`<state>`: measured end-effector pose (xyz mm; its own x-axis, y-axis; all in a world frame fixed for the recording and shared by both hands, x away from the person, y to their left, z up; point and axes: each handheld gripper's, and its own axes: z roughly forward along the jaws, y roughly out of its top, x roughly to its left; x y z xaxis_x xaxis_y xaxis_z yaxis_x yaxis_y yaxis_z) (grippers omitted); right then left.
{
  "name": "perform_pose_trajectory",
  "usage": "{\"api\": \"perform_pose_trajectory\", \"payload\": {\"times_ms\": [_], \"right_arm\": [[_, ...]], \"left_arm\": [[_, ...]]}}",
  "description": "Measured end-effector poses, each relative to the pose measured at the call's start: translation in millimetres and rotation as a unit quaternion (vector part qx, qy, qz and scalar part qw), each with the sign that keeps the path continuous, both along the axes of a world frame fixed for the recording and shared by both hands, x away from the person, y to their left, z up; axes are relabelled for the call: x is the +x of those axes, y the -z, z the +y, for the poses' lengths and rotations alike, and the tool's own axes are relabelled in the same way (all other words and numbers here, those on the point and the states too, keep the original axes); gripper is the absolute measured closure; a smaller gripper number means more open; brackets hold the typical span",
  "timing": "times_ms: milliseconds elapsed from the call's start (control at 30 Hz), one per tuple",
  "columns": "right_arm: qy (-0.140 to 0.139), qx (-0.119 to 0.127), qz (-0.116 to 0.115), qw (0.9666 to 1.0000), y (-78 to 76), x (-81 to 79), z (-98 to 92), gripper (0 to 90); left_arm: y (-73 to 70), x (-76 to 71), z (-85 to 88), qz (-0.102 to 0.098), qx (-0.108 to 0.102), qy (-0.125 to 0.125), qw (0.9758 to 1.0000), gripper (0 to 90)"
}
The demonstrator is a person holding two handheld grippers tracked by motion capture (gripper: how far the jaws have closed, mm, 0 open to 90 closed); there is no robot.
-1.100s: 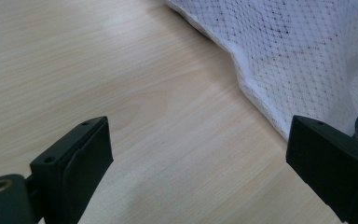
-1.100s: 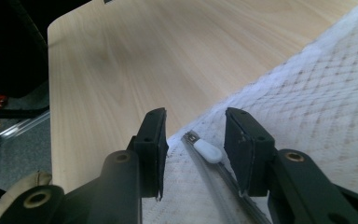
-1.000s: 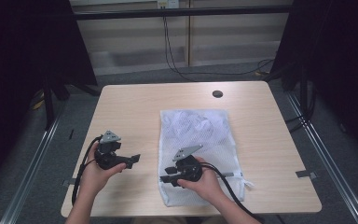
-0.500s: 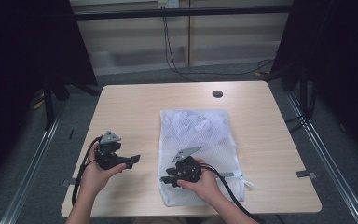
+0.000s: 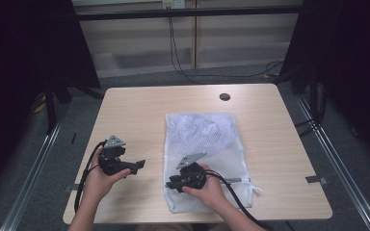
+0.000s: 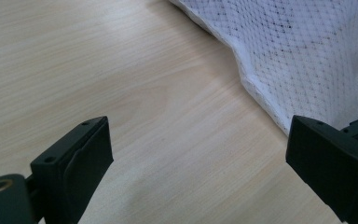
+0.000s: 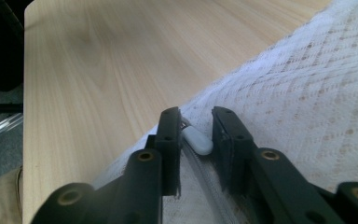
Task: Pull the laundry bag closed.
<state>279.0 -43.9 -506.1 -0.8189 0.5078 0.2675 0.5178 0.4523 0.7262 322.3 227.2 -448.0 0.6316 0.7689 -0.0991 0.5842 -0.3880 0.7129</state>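
At the mesh bag's (image 5: pixel 206 154) near left corner, your right gripper (image 7: pixel 196 122) has just been closing around the zipper pull (image 7: pixel 196 140), not yet pinching it; zipper unmoved. Left gripper (image 6: pixel 196 149) waits spread beside the bag.

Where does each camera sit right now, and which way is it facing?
High view: above the near table edge, looking forward and down; both forearms, left gripper, right gripper.
Left gripper view: between wide-open jaws, over the table toward the mesh bag.
Right gripper view: along jaws that have just been closing around the white zipper pull.
Shared: bag and tabletop.
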Motion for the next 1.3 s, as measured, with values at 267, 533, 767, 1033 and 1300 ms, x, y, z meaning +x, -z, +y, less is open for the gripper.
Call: {"api": "perform_pose_trajectory", "payload": {"times_ms": [267, 533, 767, 1033, 1300], "right_arm": [[-0.003, -0.003, 0.003, 1.0000, -0.5, -1.1, 0.7, 77.8], [-0.006, 0.005, 0.011, 0.9999, -0.9, -1.4, 2.1, 72.4], [-0.010, -0.004, -0.005, 0.9999, 1.1, -2.8, 4.3, 77.2], [-0.014, -0.004, -0.009, 0.9999, -4.0, -2.9, 1.6, 81.9], [-0.001, 0.023, -0.007, 0.9997, -18.3, -0.1, -6.7, 82.2]], "left_arm": [[0.8, 0.0, -0.9, 0.002, 0.000, -0.002, 1.0000, 6.8], [1.3, 0.3, -0.2, 0.002, 0.001, -0.005, 1.0000, 6.8], [1.3, 0.1, -0.3, 0.003, 0.000, -0.005, 1.0000, 7.0], [-0.2, -0.4, 0.2, 0.017, -0.017, 0.006, 0.9997, 9.1], [-1.4, -2.3, -4.5, 0.051, -0.059, 0.044, 0.9960, 12.7]]}}
